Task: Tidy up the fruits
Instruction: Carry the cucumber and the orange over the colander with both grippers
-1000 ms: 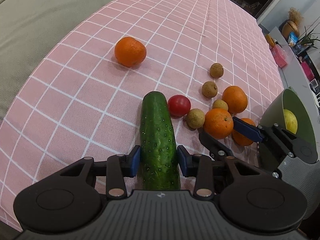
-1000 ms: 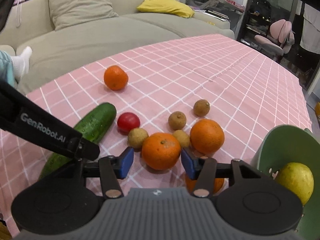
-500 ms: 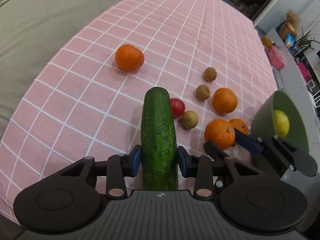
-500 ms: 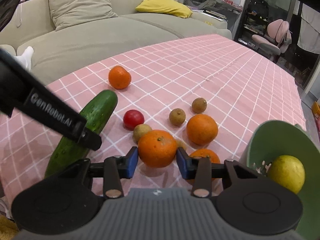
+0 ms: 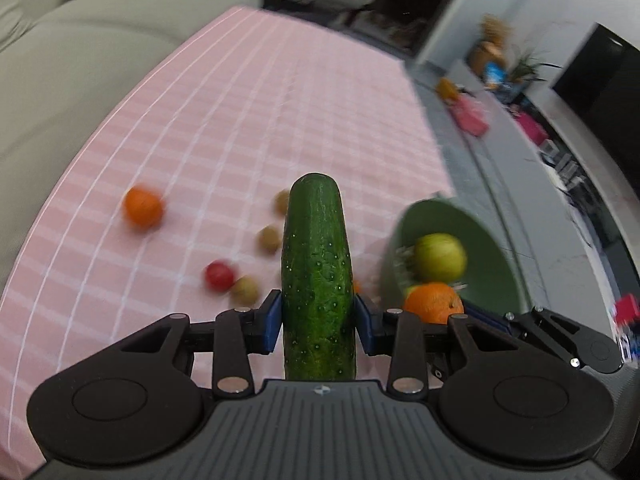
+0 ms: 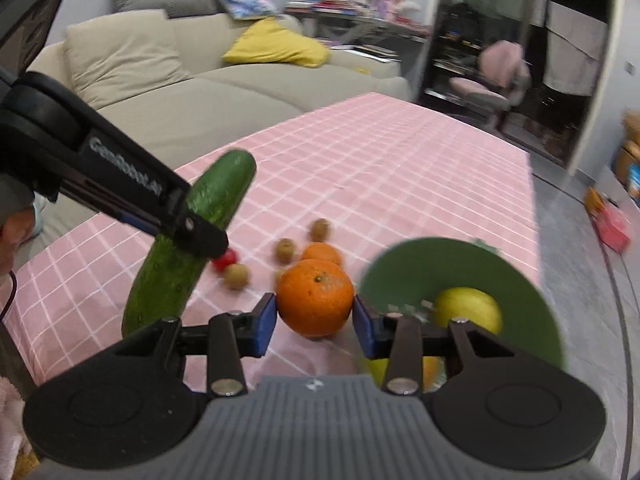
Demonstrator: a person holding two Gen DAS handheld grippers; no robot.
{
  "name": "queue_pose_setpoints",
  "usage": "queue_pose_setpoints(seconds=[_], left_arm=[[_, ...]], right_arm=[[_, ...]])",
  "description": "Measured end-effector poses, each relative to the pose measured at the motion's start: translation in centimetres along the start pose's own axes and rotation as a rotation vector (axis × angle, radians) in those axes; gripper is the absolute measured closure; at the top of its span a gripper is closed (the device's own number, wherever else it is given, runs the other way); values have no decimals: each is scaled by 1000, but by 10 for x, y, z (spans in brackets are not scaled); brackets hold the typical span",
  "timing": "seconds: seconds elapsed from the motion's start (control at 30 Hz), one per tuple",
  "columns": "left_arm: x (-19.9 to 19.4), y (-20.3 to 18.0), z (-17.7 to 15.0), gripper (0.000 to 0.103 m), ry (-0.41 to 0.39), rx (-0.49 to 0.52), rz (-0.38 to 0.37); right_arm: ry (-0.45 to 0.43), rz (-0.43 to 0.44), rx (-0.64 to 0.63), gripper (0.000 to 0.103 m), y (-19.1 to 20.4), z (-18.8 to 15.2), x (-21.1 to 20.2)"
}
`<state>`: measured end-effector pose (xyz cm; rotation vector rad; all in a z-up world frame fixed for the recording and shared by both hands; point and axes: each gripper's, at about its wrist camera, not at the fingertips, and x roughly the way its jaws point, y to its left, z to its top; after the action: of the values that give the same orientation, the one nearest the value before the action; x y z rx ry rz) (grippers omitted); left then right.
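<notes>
Cucumber (image 5: 318,276) sits clamped between the blue pads of the left gripper (image 5: 318,322), its length running straight ahead of the claw and its far end clear of the pink checked tablecloth (image 5: 224,128). The right gripper (image 6: 315,326) is closed on an orange (image 6: 315,298), both pads pressing its sides, the fruit held just in front of the claw above the cloth. So the step in hand looks like the carry: both pieces are picked up and neither is placed.

The green bowl (image 6: 520,280) stands ahead and to the right of the right claw, very near it, with a yellow-green fruit (image 6: 468,308) already inside. From the left claw the bowl lies ahead and well to the right, beyond the orange. Ahead and left of both claws, on the cloth, remain a lone orange (image 5: 143,207), a small red fruit (image 5: 219,275) and a few little brown ones (image 5: 269,239).

The next move probably calls for bringing the orange over the bowl's rim and letting go low inside, so it does not bounce out. The cucumber is long; whether it belongs in that bowl I cannot tell.
</notes>
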<state>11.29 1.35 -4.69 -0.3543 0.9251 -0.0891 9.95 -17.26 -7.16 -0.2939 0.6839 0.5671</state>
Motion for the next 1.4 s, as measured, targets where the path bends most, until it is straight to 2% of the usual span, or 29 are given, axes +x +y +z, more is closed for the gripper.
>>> queue_pose_setpoints(seconds=[0.2,0.33,0.4,0.63,0.8,0.93,1.2,1.4], left_arm=[[13,-45,25,60,-29,110,-41],[30,-78,40,60,-49,240,-38],[41,-94,48,60,-51,298,-46],[82,-128,56,60,-45,404,-42],[101,-138,46,60,-31,510,-21],[113,-138,36,60,1,535,-17],[130,-140,22,60,65,653,-25],[139,-138,29,60,106,660,-41]], right_arm=[[13,-95,101,64,-45,-2,-18],[42,-155,157,64,-69,-6,-15],[51,-169,177,64,-77,-8,-12],[82,-187,192,64,-90,-13,4],[106,-181,202,64,-96,-15,14],[137,-175,219,64,-103,-15,27],[239,-125,292,64,-121,-19,48],[275,-108,280,64,-122,-22,61]])
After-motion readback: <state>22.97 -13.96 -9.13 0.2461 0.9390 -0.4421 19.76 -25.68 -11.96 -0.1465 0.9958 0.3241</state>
